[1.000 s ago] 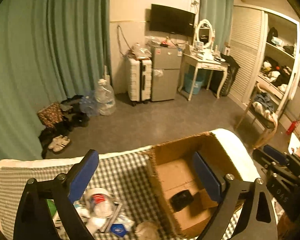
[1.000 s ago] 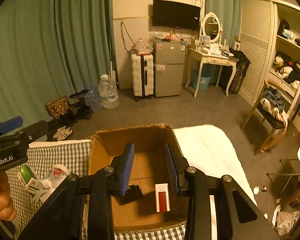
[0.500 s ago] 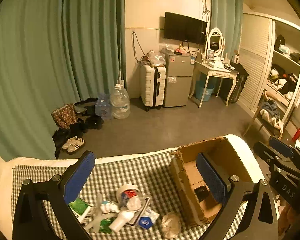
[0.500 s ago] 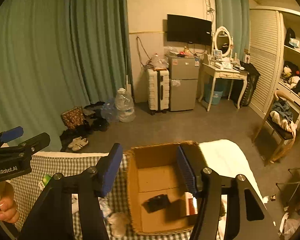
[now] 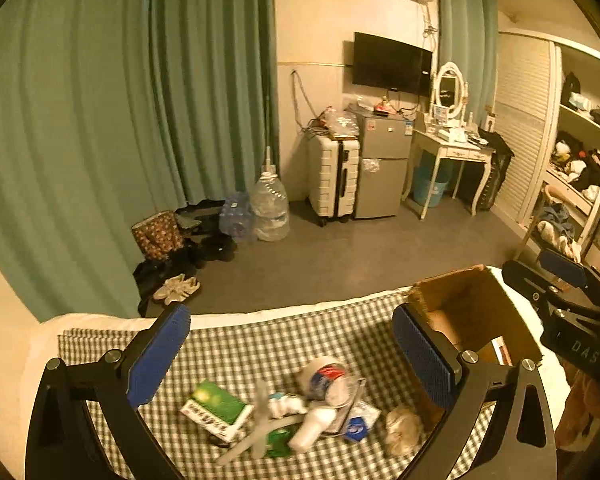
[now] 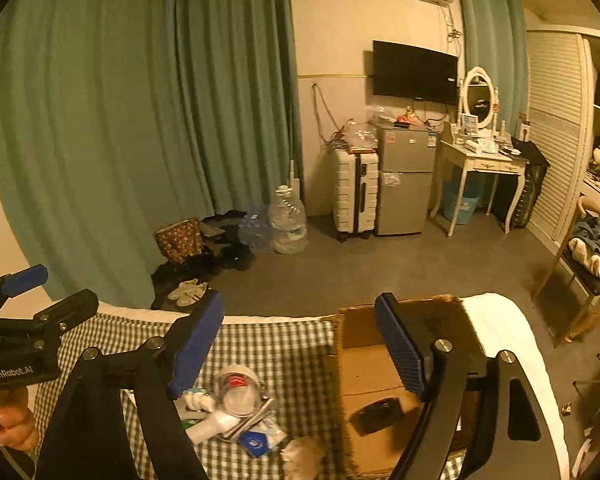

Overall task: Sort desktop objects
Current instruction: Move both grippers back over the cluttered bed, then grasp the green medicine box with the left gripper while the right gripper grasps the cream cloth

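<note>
A heap of small items lies on the checked cloth (image 5: 260,344): a green and white box (image 5: 216,404), a tape roll (image 5: 324,376), a white bottle (image 5: 312,428) and a crumpled ball (image 5: 404,426). My left gripper (image 5: 292,356) hangs open above the heap with nothing between its fingers. To the right stands an open cardboard box (image 6: 364,364) with a black object (image 6: 380,410) inside. My right gripper (image 6: 300,344) hovers over the box's left edge. Its jaws are opening and nothing is between them.
The cloth covers a white bed or table whose far edge (image 5: 228,318) drops to the grey floor. Shoes and bags (image 5: 180,264) lie by the green curtain. A chair (image 6: 588,272) stands to the right. A hand (image 6: 8,420) holds the left gripper's handle.
Both grippers have drawn back and to the left, from above the cardboard box toward the heap, and risen a little. The right jaws have spread much wider. The left jaws stayed open.
</note>
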`<move>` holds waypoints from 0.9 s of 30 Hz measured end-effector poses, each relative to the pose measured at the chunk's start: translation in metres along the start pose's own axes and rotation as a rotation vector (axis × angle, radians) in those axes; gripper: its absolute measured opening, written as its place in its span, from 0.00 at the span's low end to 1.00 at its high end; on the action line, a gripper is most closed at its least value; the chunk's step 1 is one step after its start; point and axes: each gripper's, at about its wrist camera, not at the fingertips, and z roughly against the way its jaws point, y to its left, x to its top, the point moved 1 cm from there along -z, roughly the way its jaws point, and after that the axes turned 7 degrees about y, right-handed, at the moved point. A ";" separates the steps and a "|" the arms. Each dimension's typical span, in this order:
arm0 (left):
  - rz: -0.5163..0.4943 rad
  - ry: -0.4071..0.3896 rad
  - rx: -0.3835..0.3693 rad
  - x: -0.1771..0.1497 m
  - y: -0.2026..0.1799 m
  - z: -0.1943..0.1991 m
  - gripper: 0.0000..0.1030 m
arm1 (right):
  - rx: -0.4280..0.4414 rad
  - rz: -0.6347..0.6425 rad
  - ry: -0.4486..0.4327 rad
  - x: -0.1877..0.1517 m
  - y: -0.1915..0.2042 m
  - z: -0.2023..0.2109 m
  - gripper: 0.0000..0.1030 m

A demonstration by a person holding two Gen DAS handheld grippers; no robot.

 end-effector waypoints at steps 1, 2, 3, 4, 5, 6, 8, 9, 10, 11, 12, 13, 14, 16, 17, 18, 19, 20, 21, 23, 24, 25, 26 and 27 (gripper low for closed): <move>0.008 -0.002 0.008 -0.002 0.008 0.000 1.00 | 0.007 0.007 0.003 0.000 0.007 -0.002 0.77; 0.019 -0.003 0.016 -0.004 0.018 0.000 1.00 | 0.013 0.013 0.005 -0.001 0.012 -0.004 0.77; 0.029 -0.001 0.024 -0.005 0.024 -0.001 1.00 | 0.020 0.020 0.004 -0.001 0.016 -0.004 0.77; 0.038 0.003 0.030 -0.007 0.032 -0.003 1.00 | 0.030 0.027 0.000 -0.002 0.020 -0.005 0.77; 0.050 0.009 0.039 -0.009 0.039 -0.005 1.00 | 0.044 0.035 -0.003 -0.003 0.025 -0.006 0.77; 0.058 0.017 0.048 -0.011 0.046 -0.007 1.00 | 0.060 0.043 -0.009 -0.005 0.031 -0.008 0.78; 0.070 0.029 0.066 -0.016 0.059 -0.013 1.00 | 0.067 0.060 -0.019 -0.007 0.043 -0.012 0.83; 0.075 0.036 0.073 -0.019 0.065 -0.016 1.00 | 0.065 0.072 -0.023 -0.009 0.050 -0.013 0.83; 0.075 0.042 0.077 -0.022 0.070 -0.019 1.00 | 0.068 0.090 -0.024 -0.012 0.056 -0.016 0.84; 0.071 0.052 0.081 -0.025 0.075 -0.024 1.00 | 0.076 0.106 -0.020 -0.014 0.062 -0.020 0.84; 0.066 0.060 0.087 -0.028 0.079 -0.028 1.00 | 0.081 0.118 -0.014 -0.017 0.065 -0.023 0.84; 0.060 0.068 0.097 -0.031 0.083 -0.035 1.00 | 0.084 0.133 -0.003 -0.020 0.070 -0.028 0.84; 0.056 0.073 0.103 -0.035 0.087 -0.039 1.00 | 0.083 0.143 0.009 -0.024 0.073 -0.033 0.84; 0.048 0.081 0.112 -0.042 0.093 -0.050 1.00 | 0.087 0.143 0.044 -0.034 0.076 -0.045 0.84; 0.045 0.084 0.112 -0.044 0.096 -0.054 1.00 | 0.089 0.137 0.062 -0.039 0.076 -0.051 0.84; 0.038 0.086 0.109 -0.047 0.098 -0.060 1.00 | 0.088 0.130 0.079 -0.044 0.076 -0.057 0.84; 0.027 0.089 0.106 -0.050 0.100 -0.064 1.00 | 0.086 0.126 0.092 -0.050 0.074 -0.060 0.84; 0.010 0.094 0.102 -0.054 0.102 -0.070 1.00 | 0.079 0.130 0.106 -0.055 0.075 -0.065 0.84; -0.007 0.100 0.089 -0.057 0.102 -0.076 1.00 | 0.074 0.145 0.119 -0.060 0.076 -0.070 0.84; -0.044 0.104 0.063 -0.064 0.102 -0.086 1.00 | 0.066 0.176 0.139 -0.067 0.078 -0.080 0.84; -0.081 0.106 0.054 -0.069 0.101 -0.092 1.00 | 0.060 0.190 0.152 -0.073 0.077 -0.084 0.84; -0.110 0.112 0.049 -0.072 0.099 -0.097 1.00 | 0.056 0.203 0.173 -0.079 0.077 -0.090 0.84; -0.141 0.129 0.049 -0.077 0.097 -0.104 1.00 | 0.060 0.215 0.197 -0.086 0.077 -0.097 0.84; -0.160 0.151 0.045 -0.083 0.096 -0.111 1.00 | 0.061 0.222 0.214 -0.090 0.079 -0.102 0.84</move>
